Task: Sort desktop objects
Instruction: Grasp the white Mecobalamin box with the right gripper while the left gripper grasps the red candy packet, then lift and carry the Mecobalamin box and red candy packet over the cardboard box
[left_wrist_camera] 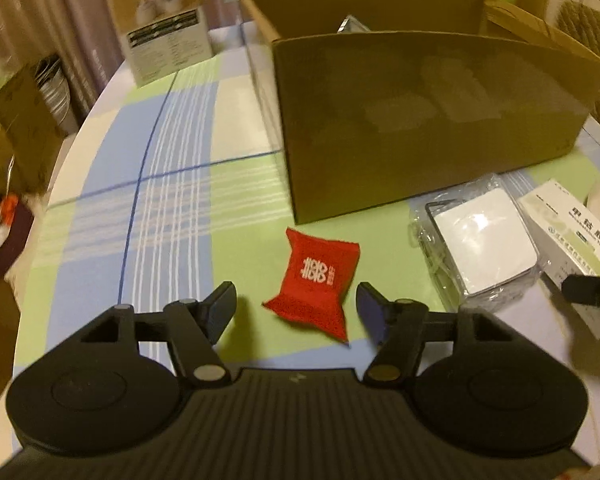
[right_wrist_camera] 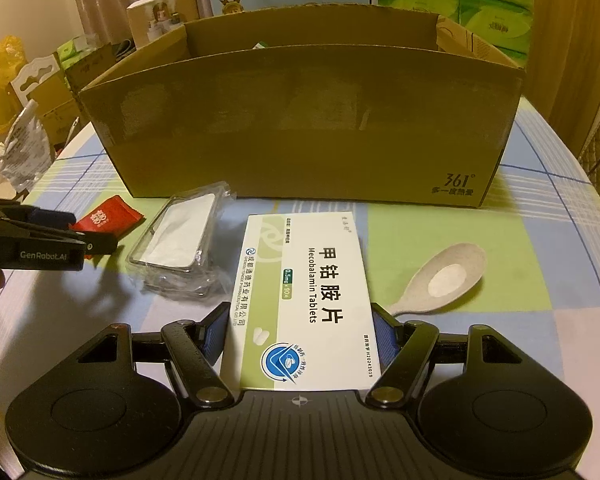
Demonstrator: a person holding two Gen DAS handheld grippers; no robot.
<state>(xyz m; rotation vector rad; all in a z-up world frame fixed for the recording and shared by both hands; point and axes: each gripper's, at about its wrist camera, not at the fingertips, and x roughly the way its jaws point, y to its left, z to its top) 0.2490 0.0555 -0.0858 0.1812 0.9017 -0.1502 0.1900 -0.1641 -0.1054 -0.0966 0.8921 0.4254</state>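
**Two grasps lining up before the box**

Left gripper [left_wrist_camera: 296,304], jaws apart, straddles the small red fabric pouch with white lettering [left_wrist_camera: 318,280] lying near the tall brown cardboard box [left_wrist_camera: 420,120]; centre it, then close gently, since it looks soft. Rightward, the white-and-green Mecobalamin tablet carton [right_wrist_camera: 304,300] lies flat between the right gripper [right_wrist_camera: 300,332] pads; contact unclear, so squeeze its long edges evenly.

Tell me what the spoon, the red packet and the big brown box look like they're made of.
Spoon: matte, beige, speckled, probably wheat-straw plastic. Red packet: looks like crimped foil or plastic film, printed white. Big brown box: corrugated cardboard, plain kraft finish with dull tape patches.
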